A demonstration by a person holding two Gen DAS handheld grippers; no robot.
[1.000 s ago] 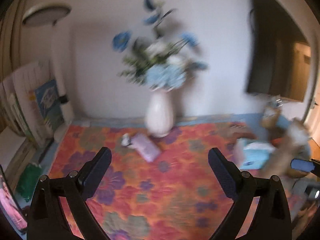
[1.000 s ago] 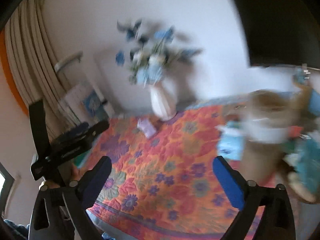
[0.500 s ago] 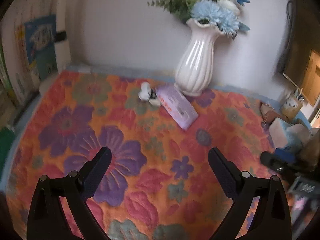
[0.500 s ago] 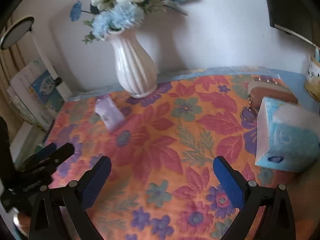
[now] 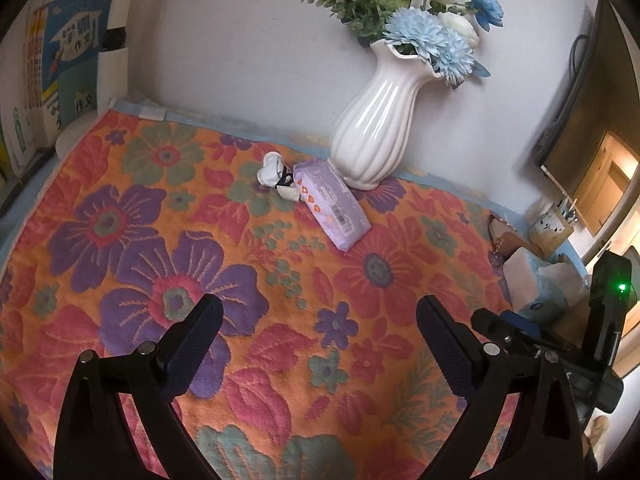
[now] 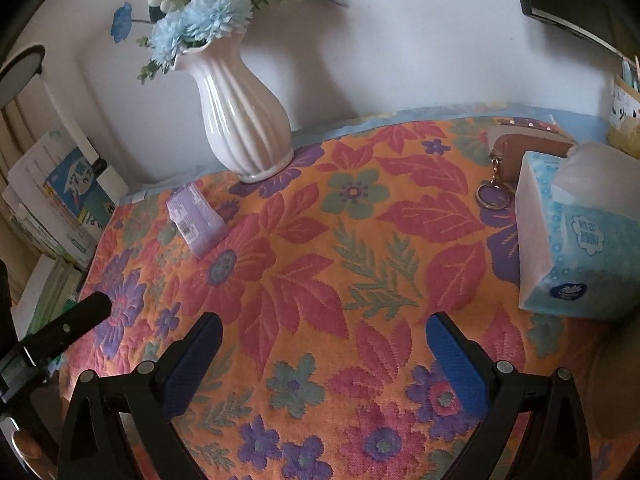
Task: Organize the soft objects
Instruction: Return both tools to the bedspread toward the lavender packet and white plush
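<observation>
A purple soft pack (image 5: 330, 208) (image 6: 196, 216) lies on the flowered cloth beside the white vase. A small white rolled sock (image 5: 276, 174) rests against the pack's far end. A blue tissue pack (image 6: 576, 236) (image 5: 538, 284) stands at the right of the table. My left gripper (image 5: 318, 334) hovers open over the cloth, well short of the purple pack, nothing between its fingers. My right gripper (image 6: 320, 346) is open too, over the middle of the cloth, with the tissue pack to its right.
A white ribbed vase (image 5: 378, 128) (image 6: 244, 120) with blue and white flowers stands at the back by the wall. A brown wallet with a key ring (image 6: 520, 152) lies behind the tissue pack. Books (image 5: 52, 76) lean at the left. A pen cup (image 5: 554, 228) sits far right.
Both grippers tilted down and came closer to the table; the blurred view of wall and flowers gave way to the cloth and the packs. Both stayed open.
</observation>
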